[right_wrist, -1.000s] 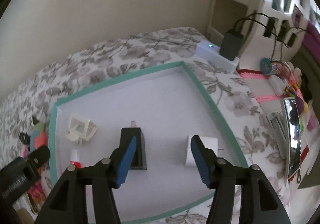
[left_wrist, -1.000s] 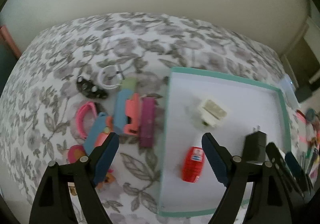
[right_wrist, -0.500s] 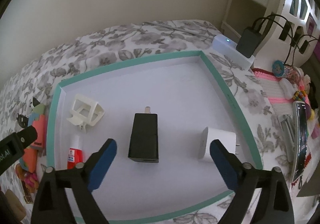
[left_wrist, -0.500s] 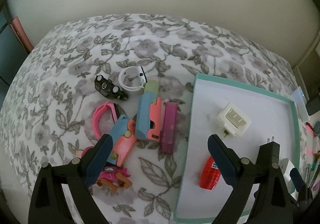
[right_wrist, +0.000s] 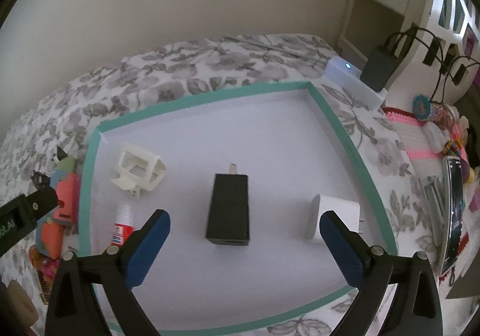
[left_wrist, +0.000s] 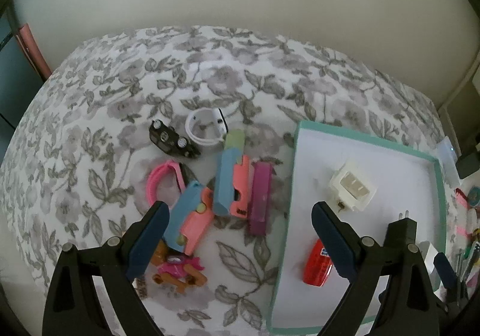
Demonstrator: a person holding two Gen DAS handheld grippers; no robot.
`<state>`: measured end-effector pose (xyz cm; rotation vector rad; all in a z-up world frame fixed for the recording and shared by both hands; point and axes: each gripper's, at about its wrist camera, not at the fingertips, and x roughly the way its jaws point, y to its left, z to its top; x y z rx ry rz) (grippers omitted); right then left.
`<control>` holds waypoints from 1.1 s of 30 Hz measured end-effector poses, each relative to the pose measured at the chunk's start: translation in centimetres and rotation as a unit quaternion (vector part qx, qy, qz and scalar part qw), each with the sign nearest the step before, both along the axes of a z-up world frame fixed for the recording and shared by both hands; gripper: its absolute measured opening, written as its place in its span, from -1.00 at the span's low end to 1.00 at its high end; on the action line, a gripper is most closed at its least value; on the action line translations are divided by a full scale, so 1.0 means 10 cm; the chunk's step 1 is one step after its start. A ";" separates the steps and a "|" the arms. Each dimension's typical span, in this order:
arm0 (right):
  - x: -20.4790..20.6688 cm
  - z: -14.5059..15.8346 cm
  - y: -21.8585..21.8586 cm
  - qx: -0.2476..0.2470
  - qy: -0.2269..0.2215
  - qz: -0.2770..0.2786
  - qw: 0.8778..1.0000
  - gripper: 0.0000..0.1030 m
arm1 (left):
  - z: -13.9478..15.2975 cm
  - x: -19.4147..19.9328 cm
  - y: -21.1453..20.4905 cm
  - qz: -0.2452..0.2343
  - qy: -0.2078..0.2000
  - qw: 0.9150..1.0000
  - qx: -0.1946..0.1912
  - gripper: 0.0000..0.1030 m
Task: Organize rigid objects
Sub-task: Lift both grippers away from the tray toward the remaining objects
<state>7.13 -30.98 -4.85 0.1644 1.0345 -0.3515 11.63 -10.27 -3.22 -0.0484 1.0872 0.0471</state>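
1. Floral bedspread (left_wrist: 228, 81) under everything; edges cut off by the fisheye rim in both views.
2. Teal-rimmed tray (right_wrist: 207, 97) on the bed, white inside; near edge partly hidden behind the right gripper (right_wrist: 244, 241).
3. Right gripper above the tray's near half, fingers (right_wrist: 150, 241) spread wide, gripping nothing; black charger (right_wrist: 229, 210) lying flat between them but beyond the tips, prongs pointing away.
4. Left gripper (left_wrist: 238, 234) over the tray's left edge and the bed, fingers (left_wrist: 147, 238) wide apart and empty; lettering on its body seen from the right wrist view, cut off and unreadable.
5. Toy pile (left_wrist: 216, 195) on the bed just left of the tray: blue and coral pieces, purple bar (left_wrist: 260, 196), pink band (left_wrist: 163, 183); nearest figure partly hidden by the left finger.
6. White charger (right_wrist: 333, 220) in the tray, right of the black one, partly hidden by the right finger.
7. Cream plastic piece (right_wrist: 138, 169) in the tray's left part; exact kind hard to make out.
8. Red and white bottle (right_wrist: 121, 229) near the tray's left wall, label printed but too blurred to read.
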 end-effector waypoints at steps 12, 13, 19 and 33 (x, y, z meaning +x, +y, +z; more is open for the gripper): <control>0.07 0.31 0.50 0.056 -0.050 0.070 0.995 0.97 | 0.41 0.00 0.62 0.024 -0.041 0.999 0.020 0.86; 0.07 0.33 0.57 0.064 -0.052 0.078 0.994 0.97 | 0.42 -0.01 0.68 0.025 -0.041 0.999 0.020 0.86; 0.12 0.33 0.92 0.089 -0.056 0.123 0.987 0.97 | 0.50 -0.04 1.15 0.053 -0.037 0.998 0.012 0.86; 0.25 0.03 1.69 0.128 -0.006 0.208 0.970 0.97 | 0.06 -0.17 1.84 0.108 0.019 0.994 -0.005 0.86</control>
